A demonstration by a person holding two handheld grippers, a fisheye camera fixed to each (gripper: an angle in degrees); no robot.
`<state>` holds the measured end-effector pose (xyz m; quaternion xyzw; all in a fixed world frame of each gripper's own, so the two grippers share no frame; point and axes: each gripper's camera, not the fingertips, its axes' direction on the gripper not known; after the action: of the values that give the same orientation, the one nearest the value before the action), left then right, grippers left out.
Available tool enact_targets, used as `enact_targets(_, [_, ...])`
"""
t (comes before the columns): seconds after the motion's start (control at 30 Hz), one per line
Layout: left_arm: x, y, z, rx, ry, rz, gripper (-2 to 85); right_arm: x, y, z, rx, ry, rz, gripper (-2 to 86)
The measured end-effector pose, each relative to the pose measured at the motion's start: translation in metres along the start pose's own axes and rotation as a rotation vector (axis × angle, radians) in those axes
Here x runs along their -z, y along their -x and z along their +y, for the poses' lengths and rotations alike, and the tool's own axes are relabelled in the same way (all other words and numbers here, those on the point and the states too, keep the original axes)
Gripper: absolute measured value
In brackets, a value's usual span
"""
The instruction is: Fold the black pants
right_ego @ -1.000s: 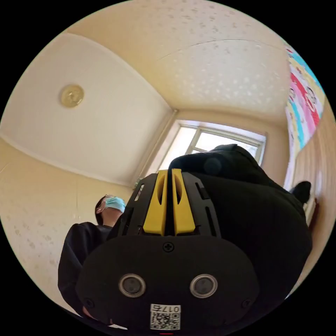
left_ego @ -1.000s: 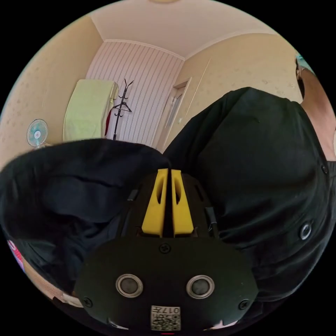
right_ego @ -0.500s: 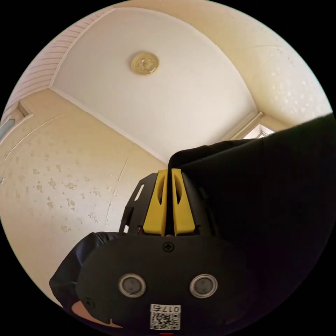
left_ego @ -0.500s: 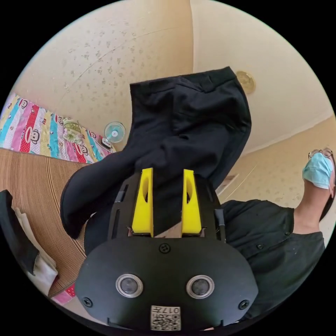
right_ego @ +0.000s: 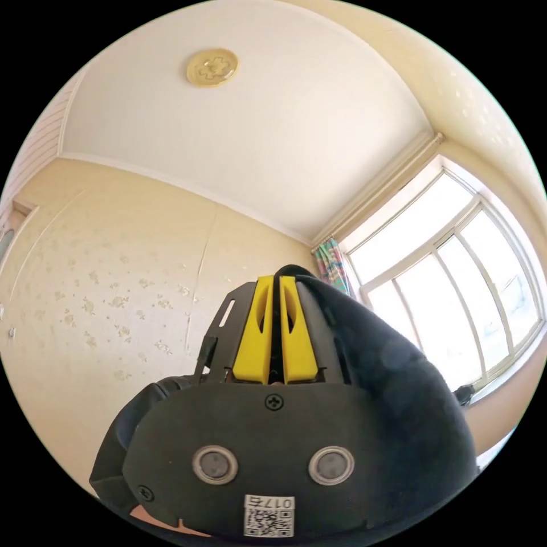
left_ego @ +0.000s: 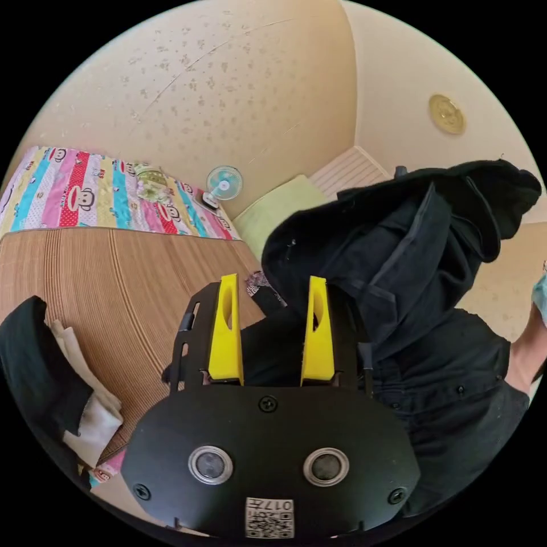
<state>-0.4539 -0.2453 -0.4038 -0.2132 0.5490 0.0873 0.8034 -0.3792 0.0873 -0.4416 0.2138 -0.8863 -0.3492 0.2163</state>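
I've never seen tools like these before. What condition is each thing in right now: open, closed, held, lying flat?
Left gripper: yellow jaws spread apart, open, gripping nothing.
Right gripper: yellow jaws shut on the black pants.
Black pants: bunched, hanging in the air, not yet folded.
Brown ribbed mat: lying flat.
Pile of black and white clothes: resting on the mat's edge.

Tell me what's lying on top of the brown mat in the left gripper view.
On the mat, at its near edge, sits a pile of clothes: black cloth over white layers. How many pieces it holds is hidden. The black pants hang in the air beside it, not on it.
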Motion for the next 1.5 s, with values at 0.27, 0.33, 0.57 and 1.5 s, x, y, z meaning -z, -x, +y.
enact_targets(0.27, [0.043,0.023,0.0,0.058,-0.063,-0.221,12.7,-0.033,0.02,-0.054,0.059,-0.085,-0.007,1.4])
enact_targets(0.33, [0.04,0.019,-0.003,0.026,-0.035,-0.216,13.7,-0.046,0.014,-0.065,0.049,-0.071,-0.035,1.4])
enact_targets(0.57, [0.03,-0.052,-0.074,-0.356,-0.063,-0.07,16.5,-0.112,-0.008,-0.088,-0.005,0.013,-0.065,1.3])
enact_targets(1.5, [0.014,-0.171,-0.404,-0.528,-0.512,-0.36,-0.5,0.137,0.033,-0.229,0.23,0.036,1.572,2.5])
